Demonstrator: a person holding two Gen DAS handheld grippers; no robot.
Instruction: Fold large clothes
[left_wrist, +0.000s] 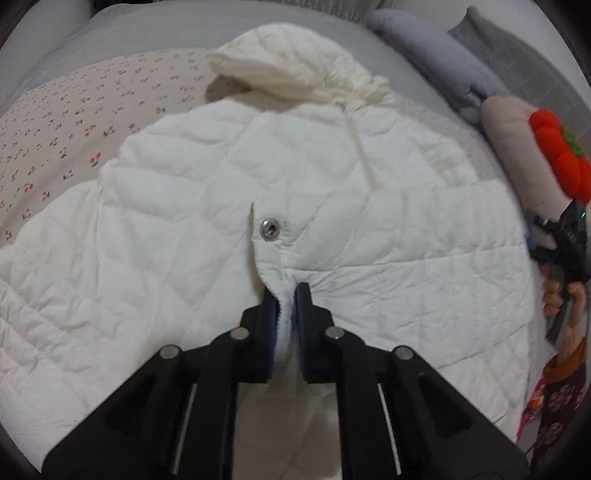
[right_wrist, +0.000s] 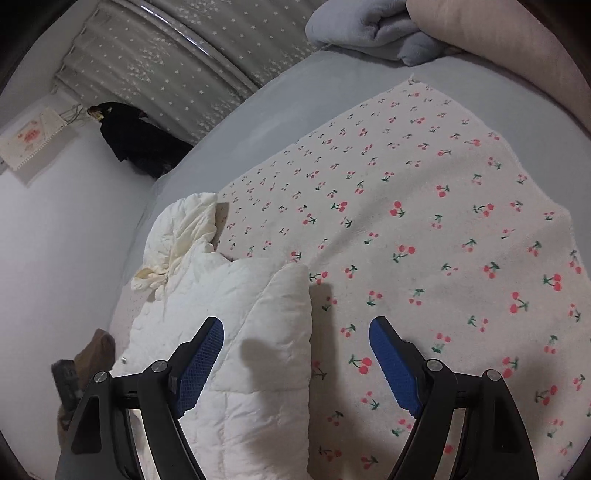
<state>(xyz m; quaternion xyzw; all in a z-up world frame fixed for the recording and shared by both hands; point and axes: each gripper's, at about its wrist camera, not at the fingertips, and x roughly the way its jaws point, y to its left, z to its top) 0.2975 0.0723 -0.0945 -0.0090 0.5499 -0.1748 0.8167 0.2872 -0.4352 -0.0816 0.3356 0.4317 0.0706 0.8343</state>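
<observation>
Jacket (left_wrist: 229, 206), white and quilted, lies spread on the cherry-print blanket (right_wrist: 424, 206), hood at twelve o'clock. Left gripper (left_wrist: 285, 295) pinches its front edge just below the snap button (left_wrist: 270, 229). Right gripper (right_wrist: 295, 332) hovers with jaws spread, the sleeve's edge between them.

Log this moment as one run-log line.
left hand-held gripper: shut on white jacket front edge | right hand-held gripper: open, over sleeve | surface: cherry-print cloth
</observation>
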